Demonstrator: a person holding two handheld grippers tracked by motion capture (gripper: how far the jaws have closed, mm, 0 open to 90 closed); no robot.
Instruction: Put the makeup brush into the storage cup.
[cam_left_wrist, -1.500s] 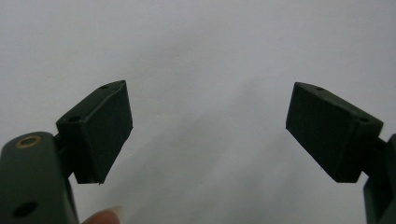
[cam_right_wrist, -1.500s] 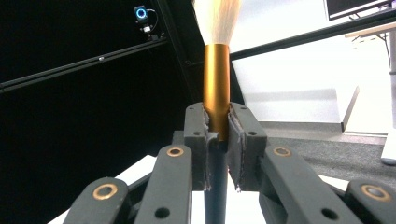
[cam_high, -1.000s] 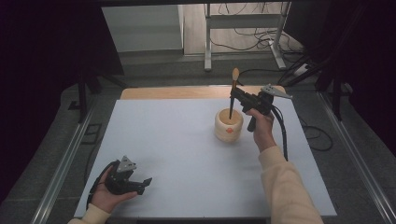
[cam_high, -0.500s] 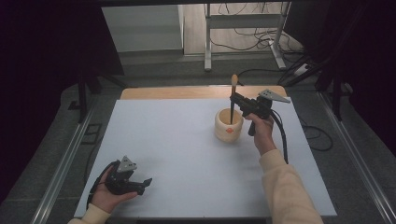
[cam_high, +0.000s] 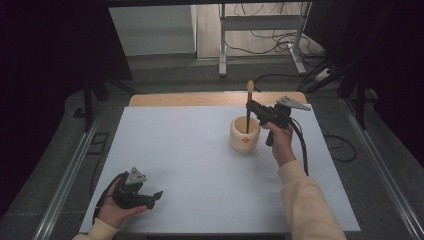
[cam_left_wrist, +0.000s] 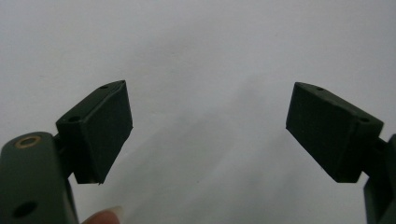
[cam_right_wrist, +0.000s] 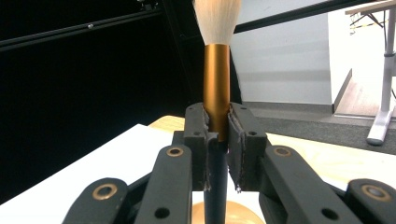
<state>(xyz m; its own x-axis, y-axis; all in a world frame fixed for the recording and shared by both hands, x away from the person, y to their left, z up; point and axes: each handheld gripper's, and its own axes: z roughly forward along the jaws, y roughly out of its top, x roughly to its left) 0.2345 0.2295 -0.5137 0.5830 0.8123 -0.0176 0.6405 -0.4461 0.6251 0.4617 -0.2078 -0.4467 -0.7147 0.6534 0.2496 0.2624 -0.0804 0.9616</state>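
Observation:
A brush (cam_high: 248, 102) with a dark handle, copper ferrule (cam_right_wrist: 217, 84) and pale bristles stands upright, its lower end inside a round cream wooden cup (cam_high: 245, 134) right of the table's middle. My right gripper (cam_high: 252, 106) is shut on the brush (cam_right_wrist: 215, 70) at the join of ferrule and handle, directly above the cup (cam_right_wrist: 224, 213). Near the front left corner of the white table (cam_high: 190, 165) my left gripper (cam_high: 154, 198) rests in a hand. It stands open (cam_left_wrist: 208, 135) over bare white surface, nothing between its pads.
A wooden strip (cam_high: 200, 98) runs along the table's far edge. Beyond it are a metal table leg frame (cam_high: 260, 37) and cables on the floor. Dark curtains flank both sides. A black cable (cam_high: 302, 145) trails from the right gripper along the sleeve.
The right gripper has lowered the brush a little, bringing its handle end into the cup. The left gripper has stayed where it was.

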